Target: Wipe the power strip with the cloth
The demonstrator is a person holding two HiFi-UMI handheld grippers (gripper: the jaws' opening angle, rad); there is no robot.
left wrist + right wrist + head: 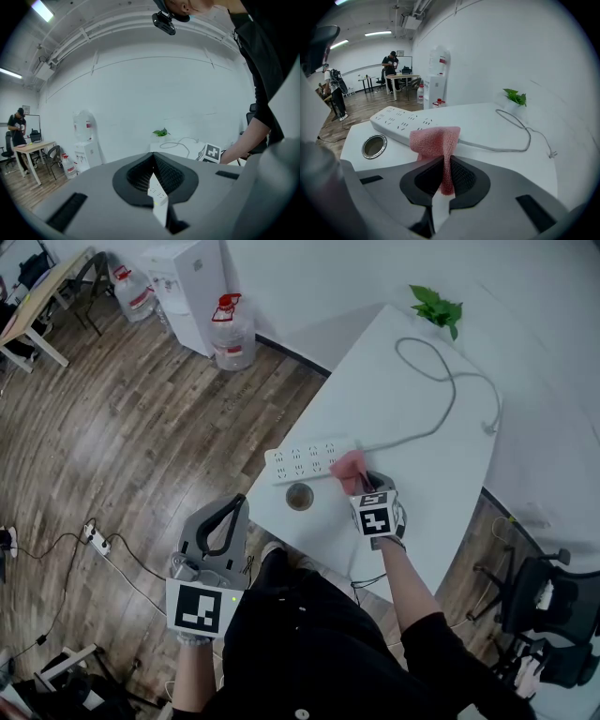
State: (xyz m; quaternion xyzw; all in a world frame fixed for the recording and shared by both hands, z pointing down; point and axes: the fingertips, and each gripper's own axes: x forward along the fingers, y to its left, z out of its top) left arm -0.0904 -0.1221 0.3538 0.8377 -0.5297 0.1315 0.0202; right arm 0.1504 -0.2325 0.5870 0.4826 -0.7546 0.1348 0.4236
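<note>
One pink cloth [348, 468] is sitting pinched in the right gripper [366, 484], head view; left gripper view, the left gripper [153, 161] is pressing empty fingers together; right gripper view, the cloth is touching the power strip [401, 123] just past the fingertips.

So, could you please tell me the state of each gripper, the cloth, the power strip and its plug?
left gripper: shut, empty
right gripper: shut on the cloth
cloth: pinched, bunched against the power strip's cable end
power strip: lying flat on the table
plug: unplugged, loose on the table
</note>
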